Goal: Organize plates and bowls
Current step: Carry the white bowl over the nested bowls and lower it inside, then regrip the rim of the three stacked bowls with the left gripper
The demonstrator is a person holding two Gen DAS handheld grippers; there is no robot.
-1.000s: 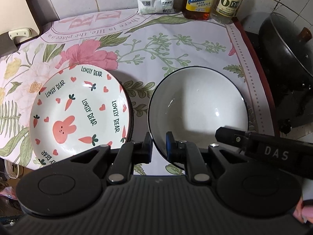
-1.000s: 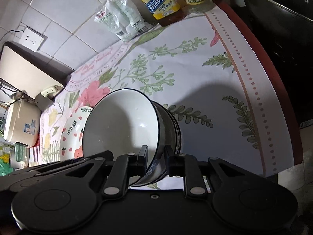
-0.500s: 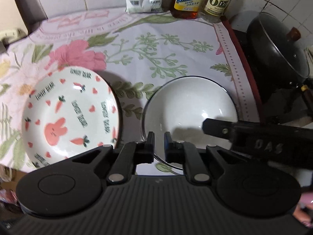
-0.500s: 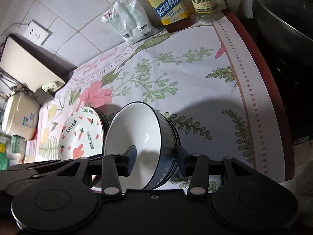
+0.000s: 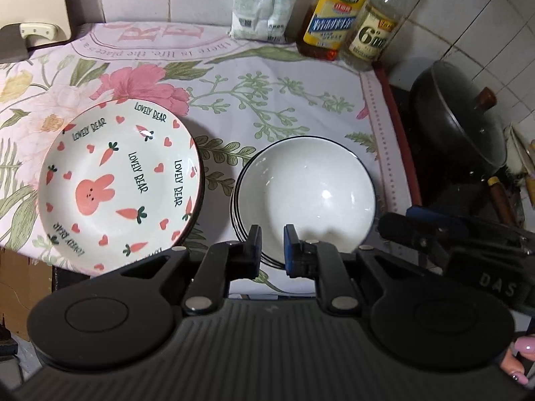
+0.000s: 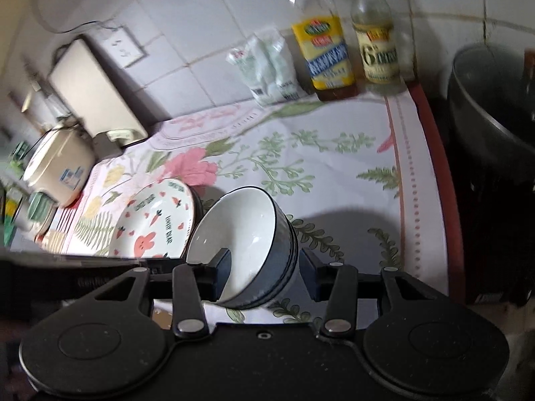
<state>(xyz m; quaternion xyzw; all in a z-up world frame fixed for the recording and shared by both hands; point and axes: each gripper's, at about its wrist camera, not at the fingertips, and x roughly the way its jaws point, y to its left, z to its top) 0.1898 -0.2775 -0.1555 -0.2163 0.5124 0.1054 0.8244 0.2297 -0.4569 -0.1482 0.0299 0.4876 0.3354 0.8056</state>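
Currently, a stack of bowls [image 5: 306,193] and a stack of plates [image 5: 117,187] sit side by side near the front edge of the floral tablecloth [image 5: 267,100].

Bowls: white inside, dark rim line, blue-grey outside in the right wrist view [image 6: 254,244]; several nested. Plates: white, printed with a pink rabbit, carrots, hearts and the repeated text "LOVELY BEAR". The left gripper [image 5: 271,244] has its jaws set narrow, a small gap between them, in front of the near rim of the bowl stack; whether they touch it cannot be told. The right gripper [image 6: 265,270] stands wide, jaws on either side of the bowl stack, grasping nothing. At the back wall, a clear bottle [image 5: 376,30] label reads "6°"; the yellow-labelled bottle [image 5: 334,16] and white bag [image 5: 262,3] carry unreadable print. "DAS" is marked on the right gripper body in the left wrist view.
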